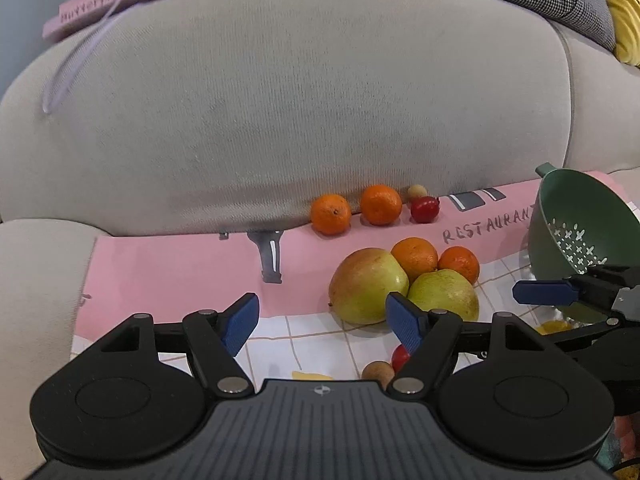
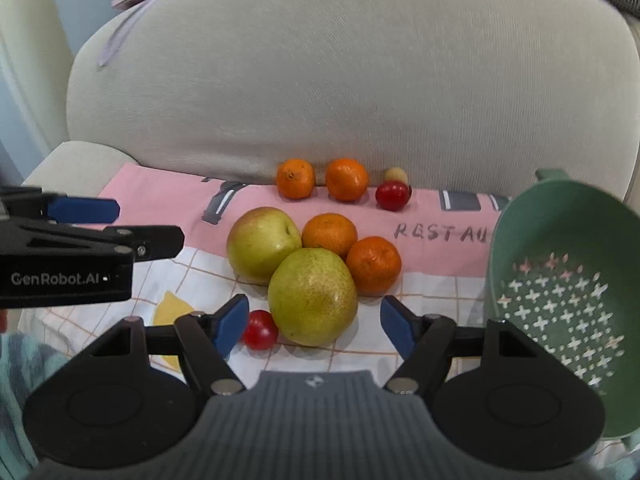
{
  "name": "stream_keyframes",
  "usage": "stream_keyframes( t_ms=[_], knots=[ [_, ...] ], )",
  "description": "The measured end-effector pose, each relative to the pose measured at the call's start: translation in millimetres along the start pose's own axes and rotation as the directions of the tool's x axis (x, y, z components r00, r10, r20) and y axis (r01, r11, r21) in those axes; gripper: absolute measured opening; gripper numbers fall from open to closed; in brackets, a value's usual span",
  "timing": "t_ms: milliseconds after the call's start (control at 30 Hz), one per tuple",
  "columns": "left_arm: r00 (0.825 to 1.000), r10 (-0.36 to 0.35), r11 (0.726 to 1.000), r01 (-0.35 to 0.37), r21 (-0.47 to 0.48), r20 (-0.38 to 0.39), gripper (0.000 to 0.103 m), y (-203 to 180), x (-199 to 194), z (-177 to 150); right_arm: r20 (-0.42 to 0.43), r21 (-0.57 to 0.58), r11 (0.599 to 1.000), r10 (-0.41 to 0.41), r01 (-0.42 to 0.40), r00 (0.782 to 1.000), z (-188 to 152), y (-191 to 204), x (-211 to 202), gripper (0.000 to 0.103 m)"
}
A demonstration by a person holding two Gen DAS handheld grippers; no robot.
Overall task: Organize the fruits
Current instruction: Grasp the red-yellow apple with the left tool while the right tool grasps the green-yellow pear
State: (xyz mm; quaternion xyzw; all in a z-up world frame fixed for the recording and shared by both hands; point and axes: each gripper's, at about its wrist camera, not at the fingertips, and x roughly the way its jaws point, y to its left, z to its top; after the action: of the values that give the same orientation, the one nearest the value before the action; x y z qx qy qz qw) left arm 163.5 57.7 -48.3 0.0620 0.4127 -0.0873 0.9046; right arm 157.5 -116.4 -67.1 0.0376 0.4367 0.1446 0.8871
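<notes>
Hovering wide and empty, the right tongs (image 2: 313,322) frame a green pear (image 2: 313,297) on the sofa's cloth (image 2: 160,184); the left tongs (image 1: 322,322) gape too. Closing carelessly could send the neighbouring apple (image 2: 262,243) and oranges (image 2: 373,265) rolling beyond the colander (image 2: 560,300).

1. Ahead of your right gripper (image 2: 312,322) – a pear (image 2: 313,297), an apple (image 2: 262,243) and two mandarins (image 2: 329,235) clustered, touching.
2. Further ahead – two more mandarins (image 2: 296,178), a red plum (image 2: 393,195).
3. Right of your tongs: the green colander (image 2: 560,280), tilted.
</notes>
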Motion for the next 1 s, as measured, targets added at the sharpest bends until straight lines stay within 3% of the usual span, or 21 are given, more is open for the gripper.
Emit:
stream_keyframes(
  t_ms=[433,1000],
  knots=[
    [0.995,-0.09,0.992,0.093,0.081,-0.044,0.082,8,38,11,-0.051,0.046,0.999,0.028,-0.025,0.998,1,-3,37,0.07],
    [0.973,-0.198,0.978,0.205,0.048,-0.119,0.083,10,66,17,-0.062,0.096,0.995,0.049,-0.043,0.997,3,-15,53,0.063]
  ],
)
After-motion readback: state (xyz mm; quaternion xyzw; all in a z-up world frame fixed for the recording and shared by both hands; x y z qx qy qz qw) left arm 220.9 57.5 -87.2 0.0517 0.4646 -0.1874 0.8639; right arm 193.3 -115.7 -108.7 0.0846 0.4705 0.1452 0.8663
